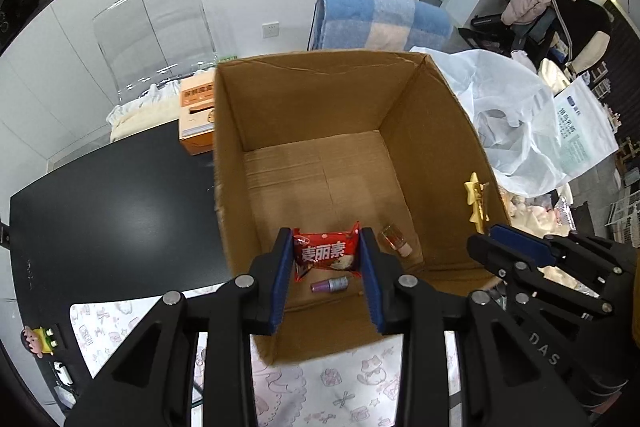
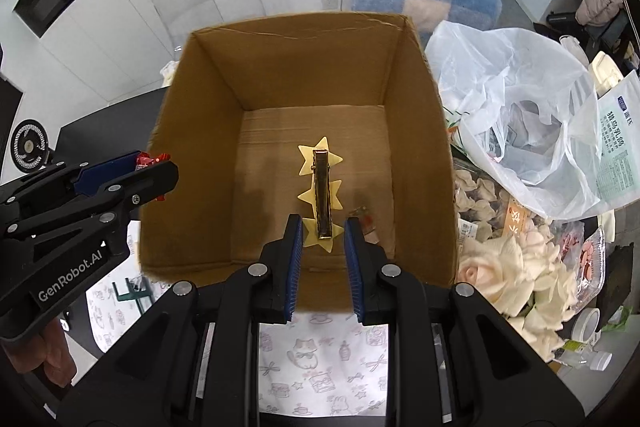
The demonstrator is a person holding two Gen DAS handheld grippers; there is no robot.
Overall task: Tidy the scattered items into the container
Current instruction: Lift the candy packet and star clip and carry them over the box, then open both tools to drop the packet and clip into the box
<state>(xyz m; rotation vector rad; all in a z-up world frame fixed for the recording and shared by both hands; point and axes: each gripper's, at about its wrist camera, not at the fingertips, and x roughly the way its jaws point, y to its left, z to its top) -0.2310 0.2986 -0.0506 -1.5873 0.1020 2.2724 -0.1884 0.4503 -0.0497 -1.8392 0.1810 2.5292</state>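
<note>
An open cardboard box [image 1: 304, 95] [image 2: 304, 67] stands in front of both grippers. My left gripper [image 1: 326, 239] hovers over its near side, shut on a red snack packet [image 1: 326, 255] that spans the gap between the blue pads. Below it, on the box floor, lie a small purple bottle [image 1: 330, 285] and a small clear bottle [image 1: 394, 241]. My right gripper [image 2: 322, 227] is over the box too, shut on the lower end of a yellow star hair clip [image 2: 320, 187] that points forward. In the left wrist view this clip [image 1: 476, 203] juts from the right gripper [image 1: 488, 235].
An orange tissue box [image 1: 196, 115] sits left of the box on the black table [image 1: 112, 211]. White plastic bags [image 2: 512, 99] and cream artificial roses [image 2: 516, 267] crowd the right side. A patterned mat [image 2: 320, 359] lies under the box's near edge. A small fan [image 2: 28, 147] stands far left.
</note>
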